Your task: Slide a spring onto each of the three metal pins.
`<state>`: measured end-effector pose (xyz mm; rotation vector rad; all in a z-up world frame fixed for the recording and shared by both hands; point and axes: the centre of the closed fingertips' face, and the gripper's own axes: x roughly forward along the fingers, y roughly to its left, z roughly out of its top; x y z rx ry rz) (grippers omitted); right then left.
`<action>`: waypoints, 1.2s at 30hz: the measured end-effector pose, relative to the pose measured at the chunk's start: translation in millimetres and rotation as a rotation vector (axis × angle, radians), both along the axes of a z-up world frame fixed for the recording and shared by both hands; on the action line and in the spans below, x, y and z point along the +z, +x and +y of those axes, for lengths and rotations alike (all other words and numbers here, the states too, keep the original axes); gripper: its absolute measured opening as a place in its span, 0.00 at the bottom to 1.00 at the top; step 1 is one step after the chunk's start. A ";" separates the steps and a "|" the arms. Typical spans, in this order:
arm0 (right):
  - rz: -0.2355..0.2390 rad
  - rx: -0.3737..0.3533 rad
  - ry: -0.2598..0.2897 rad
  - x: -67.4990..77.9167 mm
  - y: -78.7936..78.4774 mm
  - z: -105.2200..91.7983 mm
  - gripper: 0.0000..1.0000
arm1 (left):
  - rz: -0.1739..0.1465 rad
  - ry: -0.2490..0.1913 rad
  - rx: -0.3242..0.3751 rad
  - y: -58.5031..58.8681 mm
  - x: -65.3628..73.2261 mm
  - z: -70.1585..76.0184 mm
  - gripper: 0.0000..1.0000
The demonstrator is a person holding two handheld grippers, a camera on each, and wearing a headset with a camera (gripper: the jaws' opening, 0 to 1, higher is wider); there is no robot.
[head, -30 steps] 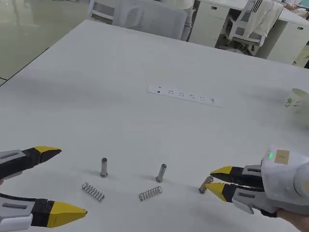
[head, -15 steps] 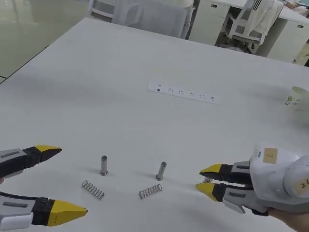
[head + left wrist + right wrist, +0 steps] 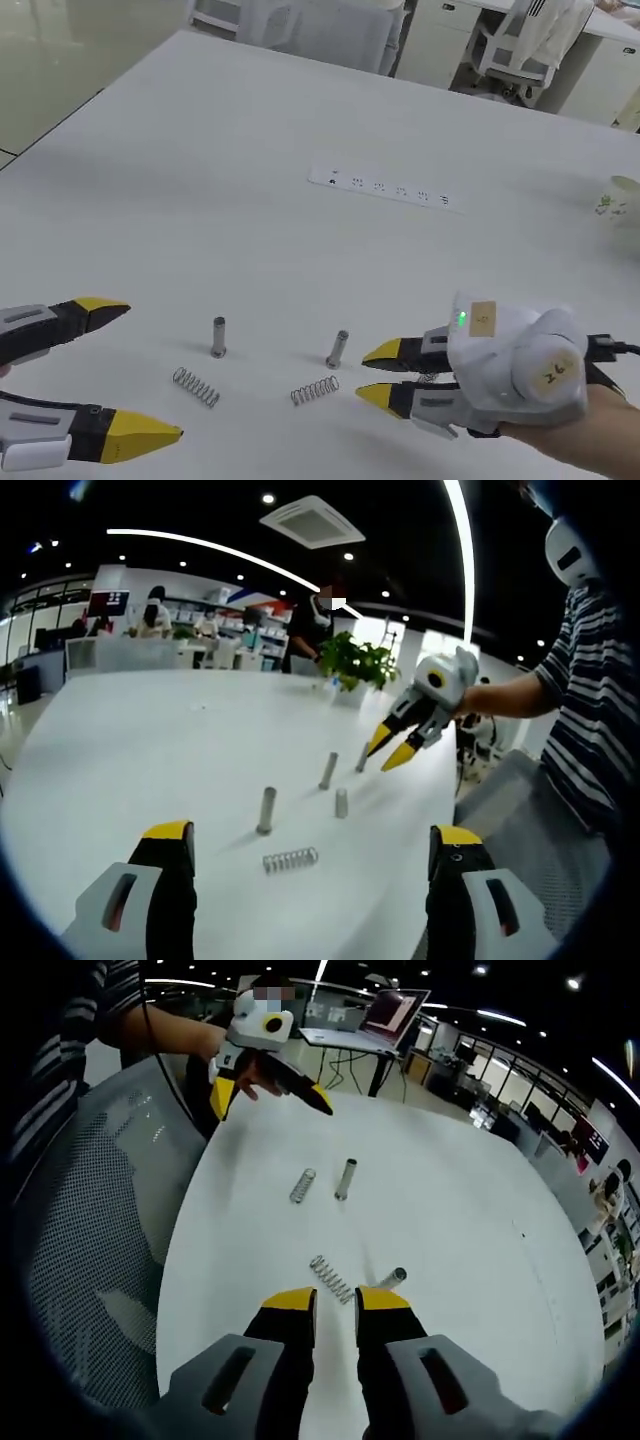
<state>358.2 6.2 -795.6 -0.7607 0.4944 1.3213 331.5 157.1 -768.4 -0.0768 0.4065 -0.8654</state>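
white worktop (image 3: 250, 200) carries the parts. left gripper (image 3: 154, 371) jaws spread wide, nothing between them; ahead of them lie a spring (image 3: 195, 387) and an upright pin (image 3: 218, 336). right gripper (image 3: 362, 371) jaws stand a narrow gap apart, empty; just off their tips are a second spring (image 3: 315, 390) and a leaning pin (image 3: 337, 348).
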 end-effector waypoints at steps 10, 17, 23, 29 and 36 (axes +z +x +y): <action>-0.011 0.066 -0.041 -10.4 1.2 16.6 0.12 | -0.002 -0.004 0.005 -0.4 1.0 1.1 0.94; -0.021 0.095 -0.080 -19.6 6.3 18.4 0.12 | -0.004 -0.004 0.011 -0.7 1.6 2.6 0.94; -0.013 0.113 -0.110 -32.7 8.5 21.1 0.11 | -0.001 -0.005 0.010 -1.1 0.4 2.7 0.94; -0.014 0.124 -0.151 -46.6 11.7 22.6 0.12 | 0.002 -0.002 0.007 -0.7 -1.7 4.3 0.94; 0.001 0.121 -0.174 -55.6 14.7 20.7 0.12 | 0.002 -0.002 0.011 -1.3 -1.8 6.9 0.94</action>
